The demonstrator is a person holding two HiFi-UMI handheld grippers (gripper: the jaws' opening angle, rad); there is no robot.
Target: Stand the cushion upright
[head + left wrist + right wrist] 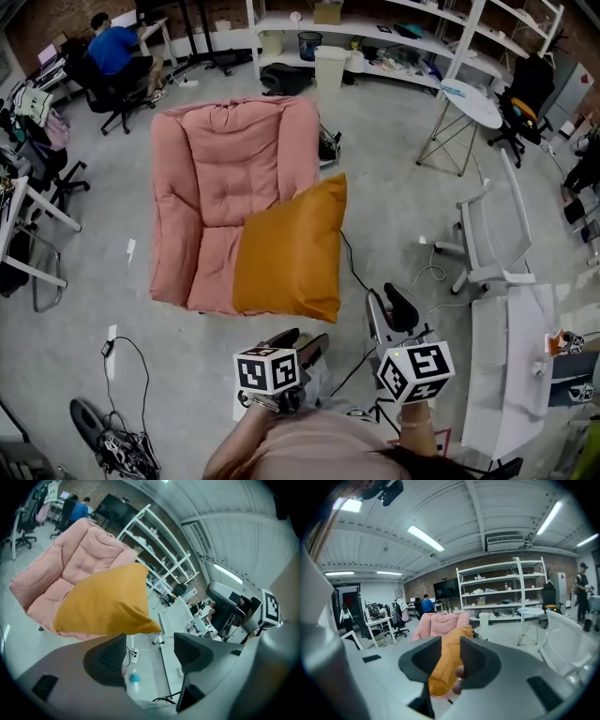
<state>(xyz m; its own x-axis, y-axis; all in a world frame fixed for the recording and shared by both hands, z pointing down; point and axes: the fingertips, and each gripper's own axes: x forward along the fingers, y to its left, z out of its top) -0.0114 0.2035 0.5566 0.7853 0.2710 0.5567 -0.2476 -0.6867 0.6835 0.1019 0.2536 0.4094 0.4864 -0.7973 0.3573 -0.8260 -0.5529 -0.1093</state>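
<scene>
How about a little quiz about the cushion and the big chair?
1. True or false: the right gripper is squeezing the orange cushion.
2. What does the cushion lean on? A: the pink armchair. B: the white shelf. C: the round table.
3. Fill in: the left gripper has its jaws ____, with nothing between them.

Key: 1 false, it is apart from the cushion. 2 A. 3 open.
</scene>
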